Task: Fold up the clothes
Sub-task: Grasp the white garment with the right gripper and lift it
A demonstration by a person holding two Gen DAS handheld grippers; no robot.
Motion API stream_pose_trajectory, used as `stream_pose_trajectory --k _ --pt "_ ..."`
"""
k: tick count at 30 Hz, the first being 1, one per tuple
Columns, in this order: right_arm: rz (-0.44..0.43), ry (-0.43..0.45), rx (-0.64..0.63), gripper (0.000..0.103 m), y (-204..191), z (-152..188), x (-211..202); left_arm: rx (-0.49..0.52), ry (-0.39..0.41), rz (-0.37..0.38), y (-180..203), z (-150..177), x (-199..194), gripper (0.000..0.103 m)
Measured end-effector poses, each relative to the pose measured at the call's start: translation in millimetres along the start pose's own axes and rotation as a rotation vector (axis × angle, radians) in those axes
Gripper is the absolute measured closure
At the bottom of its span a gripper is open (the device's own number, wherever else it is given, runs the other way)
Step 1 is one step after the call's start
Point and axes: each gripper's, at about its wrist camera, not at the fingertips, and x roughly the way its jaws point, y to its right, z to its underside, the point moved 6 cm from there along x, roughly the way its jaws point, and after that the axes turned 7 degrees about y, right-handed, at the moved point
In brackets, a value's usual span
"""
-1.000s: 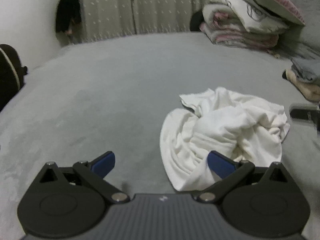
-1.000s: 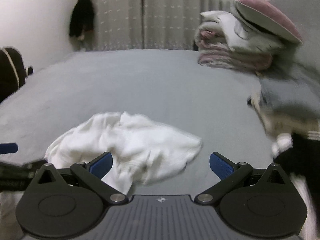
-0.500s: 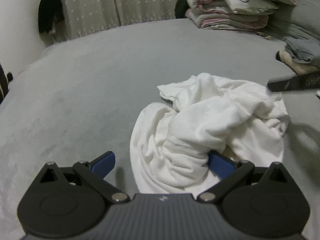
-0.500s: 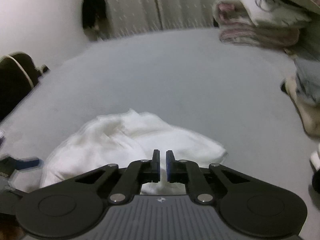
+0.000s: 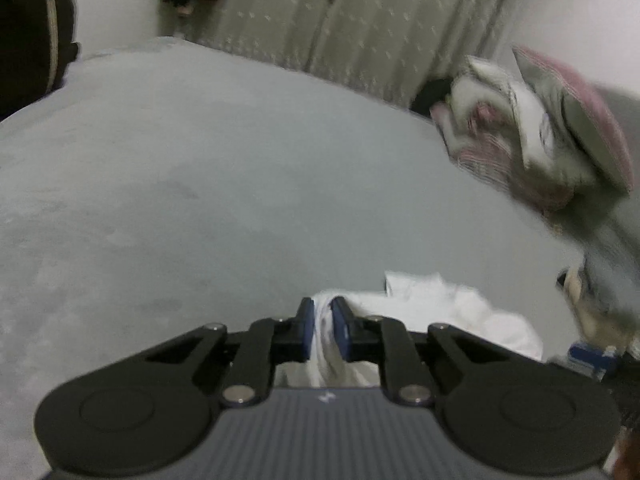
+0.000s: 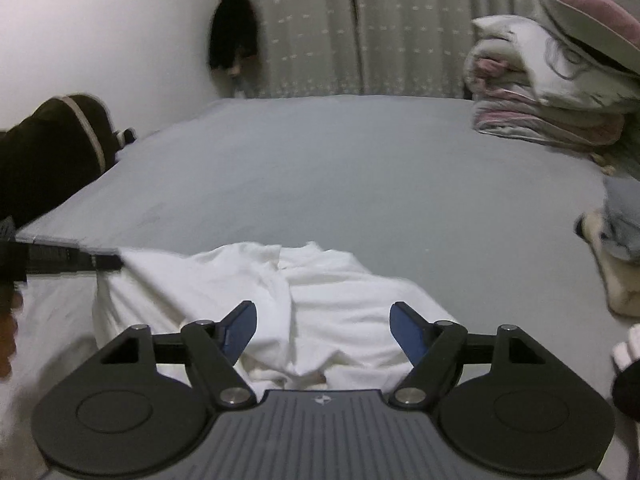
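A crumpled white garment [image 6: 332,292] lies on the grey bed [image 6: 340,168], near its front edge. In the left wrist view my left gripper [image 5: 322,320] is shut on a fold of the white garment [image 5: 440,308], with cloth pinched between the blue pads. The right wrist view shows the left gripper [image 6: 114,261] at the garment's left edge, drawing the cloth out to a point. My right gripper [image 6: 324,330] hovers over the middle of the garment with its jaws opening. Cloth lies below and between its pads, which do not press on it.
Folded bedding with a pink-edged pillow [image 6: 552,80] is stacked at the back right. A pile of clothes [image 6: 624,236] sits at the right edge. A dark bag [image 6: 52,152] stands left of the bed. Curtains [image 6: 360,28] and a hanging dark item [image 6: 234,40] lie behind.
My left gripper went from wide open to shut on the garment, rolled, and pulled its edge leftward. My right gripper was shut half a second ago and now stands apart again.
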Motion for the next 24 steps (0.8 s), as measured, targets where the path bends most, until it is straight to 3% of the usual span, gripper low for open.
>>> stream_pose_trajectory --k 4,7,8,9,10,12,13,15,17,21,24 --pt "-0.007 -0.037 -0.078 0.029 -15 8 17 -0.039 0.175 -0.066 -36 -36 -35 0.099" --pt "-0.006 -0.062 -0.103 0.029 -25 14 27 -0.063 0.211 -0.134 -59 -48 -45 0.099" --pt "-0.010 -0.067 -0.110 0.030 -28 15 29 -0.058 0.180 -0.155 -63 -45 -42 0.092" --pt "-0.017 -0.068 -0.119 0.032 -30 17 32 -0.041 0.102 -0.152 -63 -36 -32 0.078" --pt "-0.022 -0.071 -0.130 0.043 -35 20 34 -0.031 0.027 -0.122 -60 -25 -21 0.073" --pt "-0.027 -0.076 -0.154 0.094 -46 29 36 -0.057 -0.070 -0.085 -55 -9 -5 0.068" --pt "-0.020 -0.072 -0.157 0.096 -49 31 36 -0.065 -0.098 -0.072 -52 -3 1 0.066" --pt "-0.015 -0.022 -0.158 0.096 -49 25 28 -0.055 -0.110 -0.055 -46 0 6 0.043" --pt "-0.009 0.046 -0.148 0.097 -46 10 13 -0.027 -0.096 -0.057 -43 -2 4 0.032" --pt "0.063 0.200 -0.056 0.097 -10 -23 -31 -0.014 -0.117 -0.045 -39 4 -2 0.024" --pt "0.168 0.317 0.065 0.097 38 -39 -70 -0.009 -0.144 -0.057 -35 12 1 0.024"
